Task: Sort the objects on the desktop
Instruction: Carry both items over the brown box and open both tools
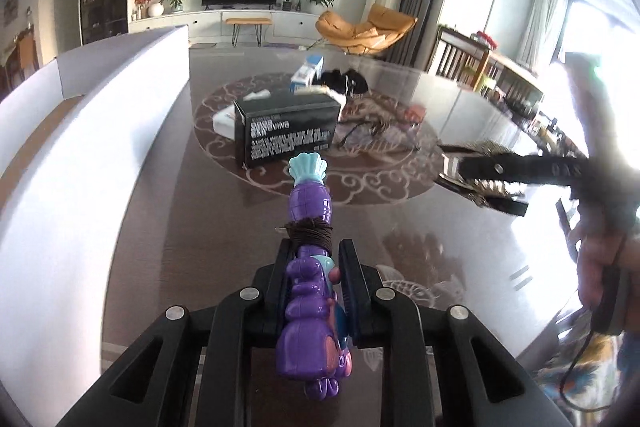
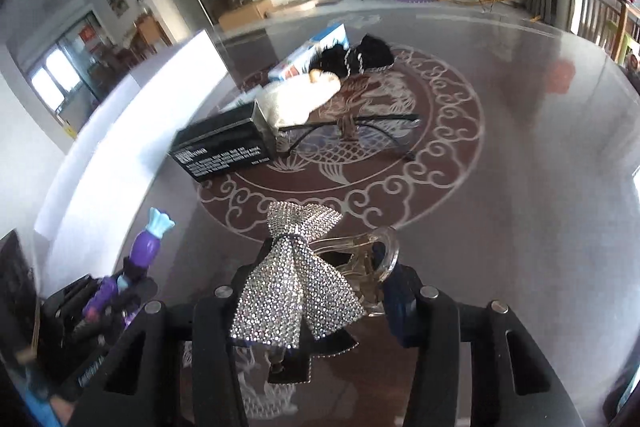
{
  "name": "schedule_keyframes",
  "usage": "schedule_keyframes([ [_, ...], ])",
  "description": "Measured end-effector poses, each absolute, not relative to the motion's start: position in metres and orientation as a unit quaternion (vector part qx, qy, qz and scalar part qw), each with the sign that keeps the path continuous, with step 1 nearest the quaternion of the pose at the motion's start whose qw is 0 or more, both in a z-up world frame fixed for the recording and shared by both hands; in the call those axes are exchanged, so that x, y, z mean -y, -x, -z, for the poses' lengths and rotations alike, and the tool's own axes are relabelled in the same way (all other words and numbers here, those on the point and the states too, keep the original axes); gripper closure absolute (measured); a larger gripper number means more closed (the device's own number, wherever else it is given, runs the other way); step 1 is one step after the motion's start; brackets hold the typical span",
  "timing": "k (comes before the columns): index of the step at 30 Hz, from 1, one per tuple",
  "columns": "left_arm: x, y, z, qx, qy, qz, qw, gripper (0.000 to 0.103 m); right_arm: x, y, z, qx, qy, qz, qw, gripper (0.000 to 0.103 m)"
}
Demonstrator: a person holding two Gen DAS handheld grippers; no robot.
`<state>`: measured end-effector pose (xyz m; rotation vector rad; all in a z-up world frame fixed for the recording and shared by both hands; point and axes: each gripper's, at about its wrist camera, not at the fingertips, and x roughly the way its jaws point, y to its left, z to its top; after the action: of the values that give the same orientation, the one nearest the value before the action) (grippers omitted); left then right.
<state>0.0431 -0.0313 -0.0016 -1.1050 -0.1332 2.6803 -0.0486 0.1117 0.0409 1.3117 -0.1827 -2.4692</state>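
Note:
My left gripper (image 1: 314, 259) is shut on a purple toy (image 1: 310, 267) with a teal fan-shaped tip and a brown hair tie wound round its middle, held above the glass table; both also show in the right wrist view, the toy (image 2: 146, 247) at the lower left. My right gripper (image 2: 328, 267) is shut on a rhinestone bow hair clip (image 2: 296, 283) with a clear claw, held over the table; in the left wrist view it (image 1: 480, 179) hovers at the right.
A white storage box (image 1: 100, 155) stands along the left. On the patterned table lie a black printed box (image 1: 286, 131), glasses (image 2: 352, 131), a white plush item (image 2: 296, 99), a black hair piece (image 2: 360, 57) and a blue-white carton (image 2: 316, 47).

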Motion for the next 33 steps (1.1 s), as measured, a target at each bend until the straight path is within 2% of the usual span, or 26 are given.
schedule_keyframes([
  [6,0.065,-0.055,-0.05,0.09,0.336,-0.93,0.119,0.081,-0.085,0.046,-0.067,0.063,-0.442,0.871,0.204,0.055],
  [10,0.113,-0.063,-0.088,0.109,0.304,-0.941,0.096,0.081,-0.017,0.045,-0.109,0.052,-0.415,0.864,0.28,0.055],
  [14,0.19,-0.066,-0.115,0.128,0.293,-0.947,0.034,0.081,0.075,0.048,-0.133,0.041,-0.401,0.841,0.361,0.055],
  [18,0.261,-0.052,-0.104,0.132,0.325,-0.935,-0.044,0.081,0.173,0.044,-0.136,0.009,-0.398,0.813,0.425,0.055],
  [22,0.314,-0.029,-0.064,0.15,0.406,-0.897,-0.094,0.081,0.248,0.047,-0.106,-0.041,-0.432,0.784,0.443,0.054],
  [24,0.324,-0.022,-0.046,0.146,0.443,-0.876,-0.121,0.08,0.267,0.051,-0.086,-0.061,-0.456,0.771,0.441,0.044],
  [25,0.328,-0.02,-0.039,0.143,0.454,-0.869,-0.134,0.075,0.27,0.053,-0.079,-0.065,-0.459,0.771,0.436,0.032],
  [26,0.331,-0.02,-0.035,0.142,0.459,-0.866,-0.142,0.07,0.268,0.053,-0.078,-0.062,-0.456,0.774,0.434,0.026],
  [27,0.33,-0.021,-0.034,0.142,0.458,-0.866,-0.146,0.056,0.262,0.053,-0.08,-0.052,-0.449,0.78,0.432,0.026],
  [28,0.329,-0.024,-0.035,0.144,0.448,-0.87,-0.151,0.037,0.253,0.053,-0.084,-0.043,-0.441,0.785,0.433,0.024],
  [29,0.327,-0.028,-0.038,0.144,0.434,-0.876,-0.156,0.029,0.244,0.052,-0.088,-0.037,-0.434,0.79,0.432,0.019],
  [30,0.323,-0.03,-0.04,0.144,0.422,-0.88,-0.161,0.023,0.234,0.051,-0.093,-0.032,-0.422,0.799,0.427,0.017],
  [33,0.306,-0.037,-0.053,0.148,0.392,-0.895,-0.154,0.023,0.189,0.045,-0.108,-0.033,-0.379,0.833,0.402,0.006],
])
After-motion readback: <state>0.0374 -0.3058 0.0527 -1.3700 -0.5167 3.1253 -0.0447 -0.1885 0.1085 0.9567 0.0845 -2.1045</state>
